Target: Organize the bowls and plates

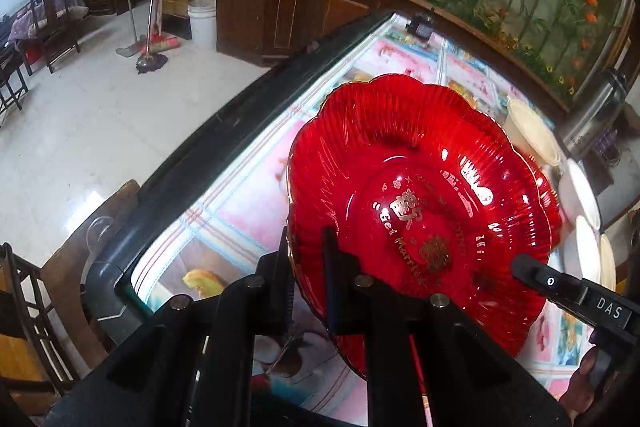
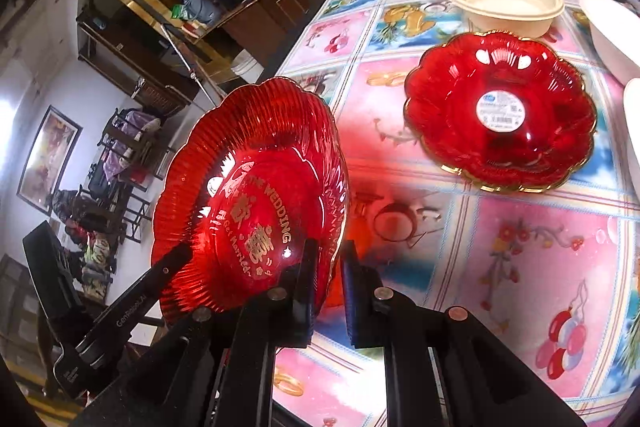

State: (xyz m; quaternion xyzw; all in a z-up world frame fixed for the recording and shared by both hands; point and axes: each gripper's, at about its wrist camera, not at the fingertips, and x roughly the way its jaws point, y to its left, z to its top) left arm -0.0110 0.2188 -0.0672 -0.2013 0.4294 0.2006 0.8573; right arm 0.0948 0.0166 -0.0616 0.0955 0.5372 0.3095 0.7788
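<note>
Plates are mid-sort here: a red scalloped plate (image 1: 420,211) with gold wedding lettering hangs tilted above the tabletop (image 2: 520,267), caught at opposite edges of its rim by both tools. The left tool (image 1: 308,279) has its fingers pressed together on the near rim, and the right tool (image 2: 328,287) pinches the rim the same way from the other side. A second red plate (image 2: 500,111), stickered in the middle, lies flat further along the patterned cloth, with a cream bowl (image 2: 504,3) just behind it.

The step looks like carrying the held plate over to stack on its twin. That calls for levelling it, bringing it above the resting plate, lowering it so the scallops nest, then spreading both tools.

White dishes (image 1: 584,199) at the right edge are cut off, so their number and shape are unclear. How deep the rim sits between the pads is hard to judge, and the plate hides the tabletop beneath it.
</note>
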